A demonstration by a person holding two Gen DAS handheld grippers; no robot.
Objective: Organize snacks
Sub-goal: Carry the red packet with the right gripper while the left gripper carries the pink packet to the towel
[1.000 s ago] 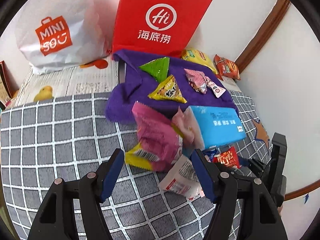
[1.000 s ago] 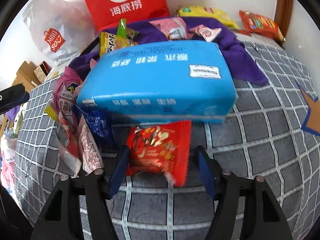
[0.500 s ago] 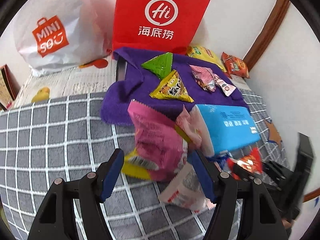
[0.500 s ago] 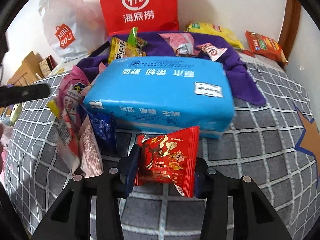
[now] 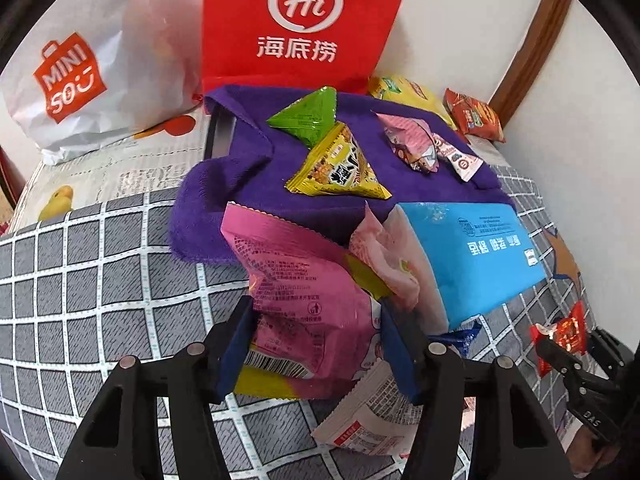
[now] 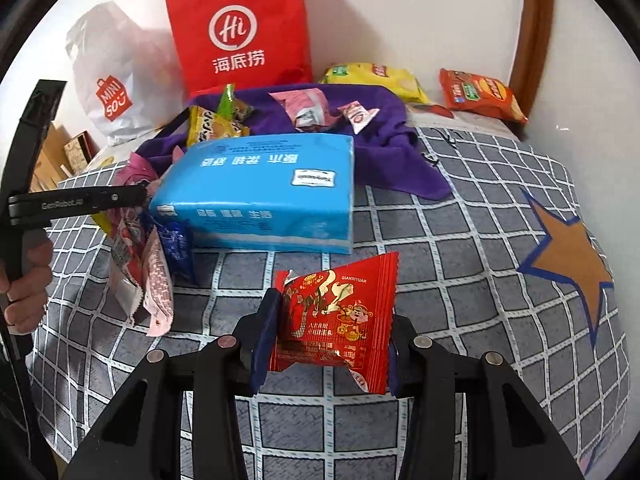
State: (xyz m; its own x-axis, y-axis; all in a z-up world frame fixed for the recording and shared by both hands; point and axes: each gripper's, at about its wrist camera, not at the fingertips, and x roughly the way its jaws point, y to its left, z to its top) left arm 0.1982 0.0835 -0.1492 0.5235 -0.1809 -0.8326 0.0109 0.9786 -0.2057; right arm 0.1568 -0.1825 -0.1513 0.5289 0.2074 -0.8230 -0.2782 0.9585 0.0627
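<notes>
Blue snack packet (image 6: 176, 246) mostly hidden behind pink packets (image 6: 154, 276); print unreadable.

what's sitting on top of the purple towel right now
On the purple towel lie a green triangular packet, a yellow one, and two pinkish wrappers. What it covers stays hidden.

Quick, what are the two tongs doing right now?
Left tongs: have just been closing, pressing on the pink snack bag.
Right tongs: shut on the red snack packet.

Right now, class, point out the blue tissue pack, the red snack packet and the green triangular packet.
blue tissue pack (image 6: 264, 178), right wrist view, top face.
red snack packet (image 6: 336, 316), right wrist view, printed front.
green triangular packet (image 5: 308, 118), left wrist view, middle.
</notes>
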